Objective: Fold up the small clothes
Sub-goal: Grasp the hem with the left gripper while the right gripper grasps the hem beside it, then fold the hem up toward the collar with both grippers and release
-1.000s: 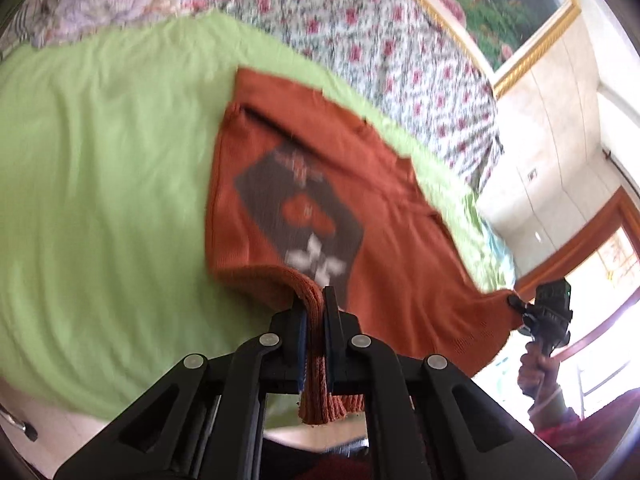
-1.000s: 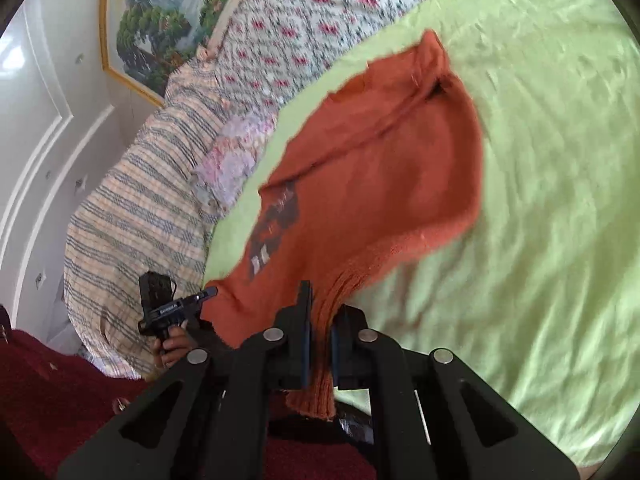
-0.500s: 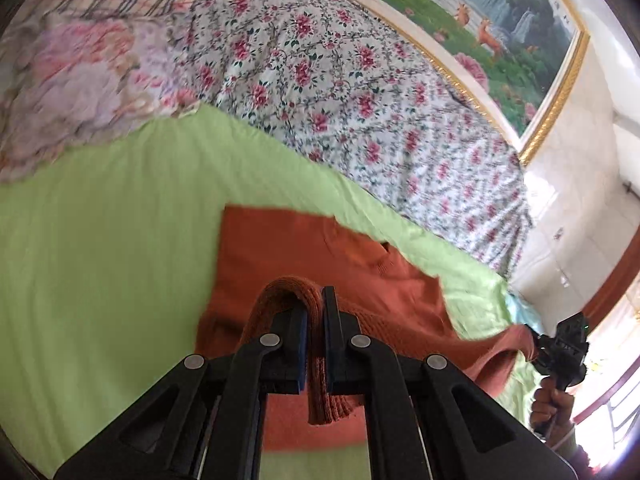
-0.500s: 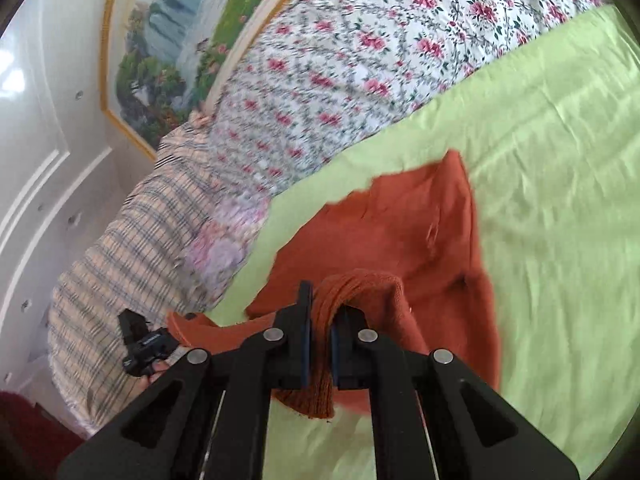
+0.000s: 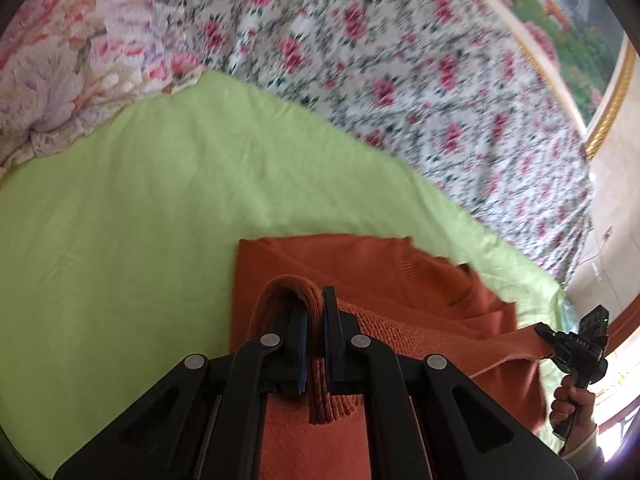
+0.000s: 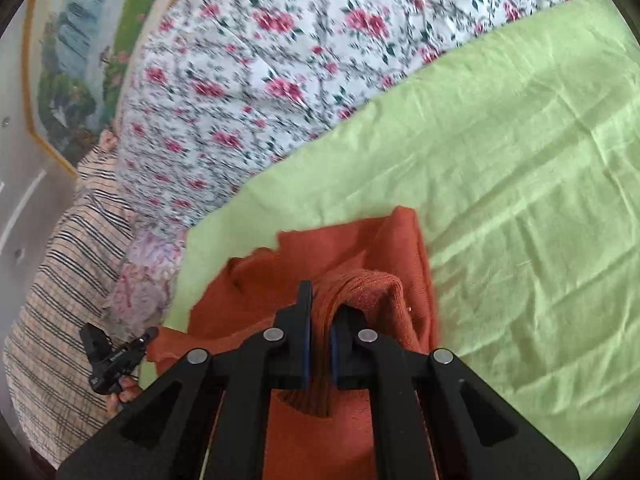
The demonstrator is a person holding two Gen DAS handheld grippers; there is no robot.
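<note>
A bed (image 5: pixel 120 220) spread with a lime-green sheet (image 6: pixel 520 160) carries everything. An orange knit sweater (image 5: pixel 360 264) lies on the sheet at its near side, doubled over itself. Along the far edge sits a white quilt with red flowers (image 5: pixel 400 80). At the far left lie a pale floral pillow (image 5: pixel 60 72) and a checked blanket (image 6: pixel 60 280).

A sweater (image 5: pixel 400 276) is spread on a sheet (image 5: pixel 140 220) covering the bed, with the sheet left bare beyond it and to either side. Its ribbed hem is clamped at one corner in the left hand-held gripper (image 5: pixel 315 320) and at the other in the right hand-held gripper (image 6: pixel 319 320), the hem being stretched between them above the rest of the sweater. Behind the sheet a quilt (image 6: pixel 280 60) is heaped, with a pillow (image 5: pixel 80 60) at its left, and a framed picture (image 5: pixel 580 40) is hung on the wall behind the quilt.
</note>
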